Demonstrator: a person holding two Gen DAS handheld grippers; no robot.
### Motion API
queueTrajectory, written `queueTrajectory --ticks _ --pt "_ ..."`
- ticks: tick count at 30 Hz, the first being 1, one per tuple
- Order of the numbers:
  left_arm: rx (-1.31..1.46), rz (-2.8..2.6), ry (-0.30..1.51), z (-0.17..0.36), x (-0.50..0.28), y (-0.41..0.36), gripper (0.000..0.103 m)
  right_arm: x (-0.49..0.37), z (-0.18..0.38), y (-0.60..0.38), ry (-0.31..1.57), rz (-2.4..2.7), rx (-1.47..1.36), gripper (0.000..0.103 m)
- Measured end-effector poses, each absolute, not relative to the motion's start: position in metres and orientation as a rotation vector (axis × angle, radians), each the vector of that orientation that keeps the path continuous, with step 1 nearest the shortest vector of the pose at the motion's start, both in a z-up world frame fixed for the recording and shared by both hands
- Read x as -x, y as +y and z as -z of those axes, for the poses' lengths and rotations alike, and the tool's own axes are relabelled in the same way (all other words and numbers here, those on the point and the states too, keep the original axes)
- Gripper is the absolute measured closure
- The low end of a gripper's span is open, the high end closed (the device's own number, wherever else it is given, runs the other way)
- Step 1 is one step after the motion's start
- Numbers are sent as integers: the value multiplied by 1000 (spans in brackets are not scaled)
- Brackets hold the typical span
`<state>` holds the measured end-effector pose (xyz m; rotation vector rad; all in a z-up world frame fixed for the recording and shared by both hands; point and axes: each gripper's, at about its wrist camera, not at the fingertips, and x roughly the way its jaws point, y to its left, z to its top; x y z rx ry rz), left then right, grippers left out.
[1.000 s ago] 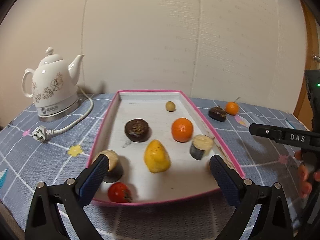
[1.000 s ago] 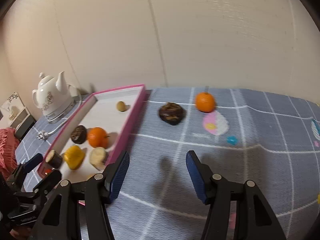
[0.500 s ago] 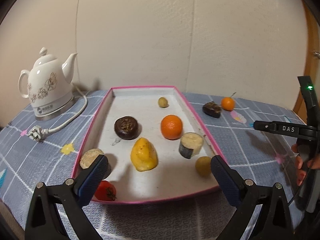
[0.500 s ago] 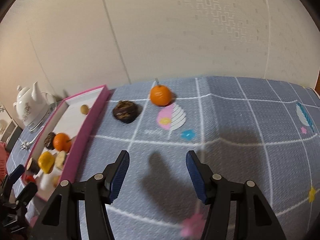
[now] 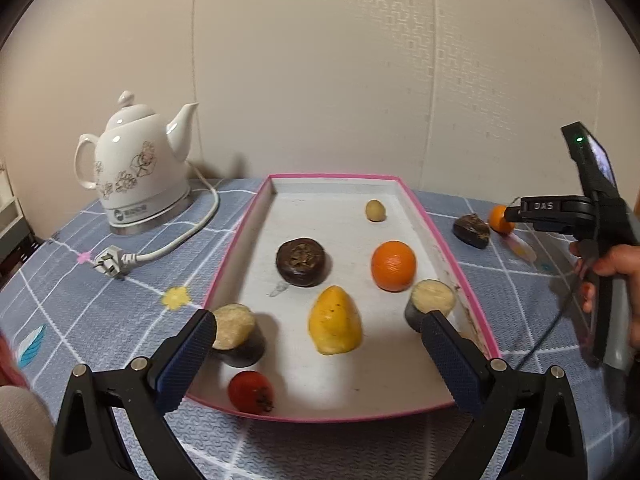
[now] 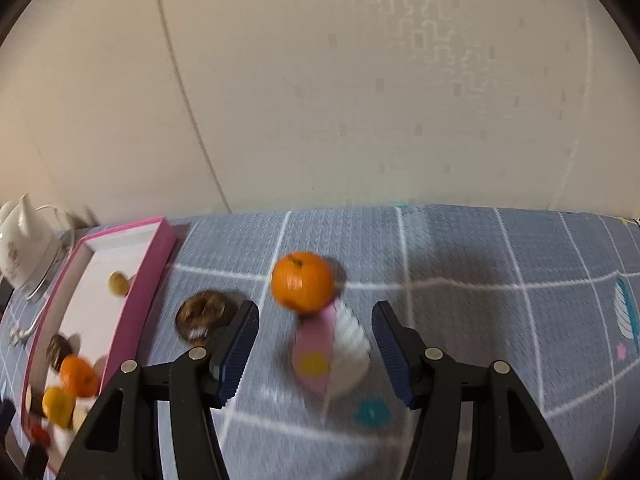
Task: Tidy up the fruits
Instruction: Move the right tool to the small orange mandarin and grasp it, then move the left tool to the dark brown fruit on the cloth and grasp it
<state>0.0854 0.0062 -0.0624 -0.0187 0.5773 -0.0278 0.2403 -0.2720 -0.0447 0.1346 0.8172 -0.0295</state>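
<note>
A grey-blue checked tablecloth (image 5: 120, 312) covers the table, with a white floral kettle (image 5: 136, 176) at its far left and a long pink-rimmed tray (image 5: 236, 256) beside it. In the tray lie a yellow fruit (image 5: 335, 326), an orange (image 5: 393, 265), a dark brown round fruit (image 5: 301, 262), two cut pale-topped pieces, a red tomato (image 5: 250, 392) and a small tan fruit (image 5: 375, 211). The left gripper (image 5: 318, 354) hovers over the tray's near end, jaws wide and empty, while the right gripper (image 6: 314, 346) stands open and empty over the cloth, just short of a small tangerine (image 6: 303, 287), with a dark fruit (image 6: 202, 314) to its left outside the tray.
</note>
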Motion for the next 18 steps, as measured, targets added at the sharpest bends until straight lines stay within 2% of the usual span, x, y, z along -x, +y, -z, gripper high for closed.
queueTrajectory --ticks 4,7,8,18 --pt "35 21 598 67 -87 11 0 -261 58 -273 864 28 -163 43" --pt "40 20 604 69 -88 12 0 -262 62 -280 864 9 -216 56" --pt "40 23 606 70 -89 12 0 -261 61 -281 862 10 -212 63" --pt "3 76 599 70 -84 -7 0 -202 57 -308 835 137 -164 64"
